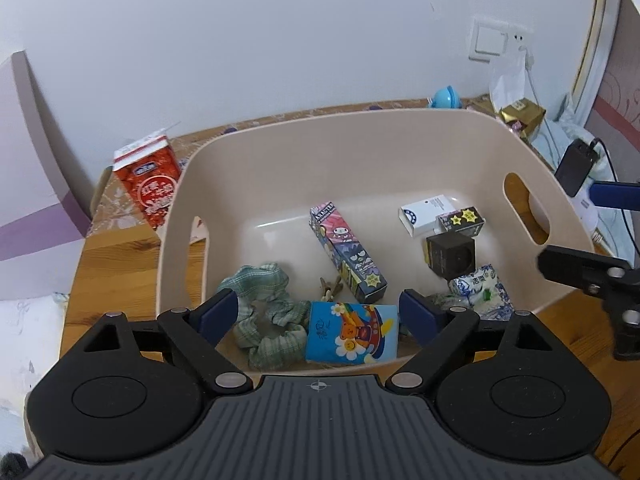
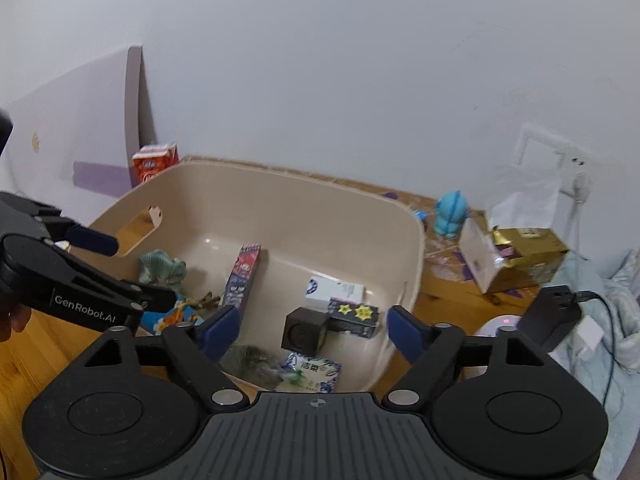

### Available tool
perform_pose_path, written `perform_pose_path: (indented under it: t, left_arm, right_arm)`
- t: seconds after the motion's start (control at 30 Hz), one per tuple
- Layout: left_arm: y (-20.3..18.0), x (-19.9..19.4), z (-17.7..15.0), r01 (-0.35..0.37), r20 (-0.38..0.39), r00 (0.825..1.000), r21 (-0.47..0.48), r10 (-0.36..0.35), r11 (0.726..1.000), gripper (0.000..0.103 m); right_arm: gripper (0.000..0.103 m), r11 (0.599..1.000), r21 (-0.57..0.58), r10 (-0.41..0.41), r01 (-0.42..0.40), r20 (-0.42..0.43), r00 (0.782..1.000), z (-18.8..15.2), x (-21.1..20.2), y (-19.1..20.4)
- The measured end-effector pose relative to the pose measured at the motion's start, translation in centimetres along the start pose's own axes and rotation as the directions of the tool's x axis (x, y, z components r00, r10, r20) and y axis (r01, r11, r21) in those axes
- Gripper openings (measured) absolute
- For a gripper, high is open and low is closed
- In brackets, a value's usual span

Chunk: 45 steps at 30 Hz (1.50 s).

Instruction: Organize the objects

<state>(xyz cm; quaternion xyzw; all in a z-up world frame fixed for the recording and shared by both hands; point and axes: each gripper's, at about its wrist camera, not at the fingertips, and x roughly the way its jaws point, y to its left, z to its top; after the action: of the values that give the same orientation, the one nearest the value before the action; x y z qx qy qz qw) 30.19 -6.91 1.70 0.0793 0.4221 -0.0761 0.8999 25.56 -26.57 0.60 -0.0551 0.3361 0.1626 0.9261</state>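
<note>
I read "GenRobot.AI" in white on the left gripper (image 2: 94, 240) arm; "活菜" on the blue-white packet (image 2: 312, 372) in the bin; red carton (image 1: 148, 184) has Chinese characters, too small for me to read

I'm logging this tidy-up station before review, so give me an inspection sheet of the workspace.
Surface: wooden table, patterned mat at the back.
Job's things: beige bin holds green scrunchie, bear card, long cartoon box, black cube, white box, star box, blue-white packet.
Clutter: red carton, blue toy, gold box.
Grippers: left gripper and right gripper open, empty.
Cables: black adapter with lead.
Surroundings: white wall, wall socket.
</note>
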Motion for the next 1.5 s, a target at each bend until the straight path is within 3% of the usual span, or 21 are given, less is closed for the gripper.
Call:
perform_pose_path:
  t: [0.17,0.8,1.2,1.5]
  left_arm:
    - [-0.1,-2.2,-0.6,-0.004,0.039,0.999,-0.026,0.005,1.0,0.089]
    - [-1.0,-12.4,-8.0,-0.059,0.221,0.973,-0.059,0.071,0.997,0.092]
    - [-3.0,-17.1,-13.0,-0.033,0.265,0.963,-0.057,0.048,0.998,0.092]
    - [-4.4,-19.1,-16.0,-0.033,0.28,0.958,-0.085,0.056,0.996,0.093]
  right_arm:
    - [0.1,1.0,0.027,-0.011,0.01,0.035,0.999,-0.3,-2.3,0.1]
    - [0.103,0.998,0.056,-0.045,0.037,0.14,0.989,-4.9,-11.1,2.4]
    - [0.103,0.99,0.143,-0.025,0.009,0.113,0.993,-9.3,-14.9,3.2]
    - [0.103,0.992,0.124,-0.014,0.004,0.084,0.996,-12.3,-16.9,4.1]
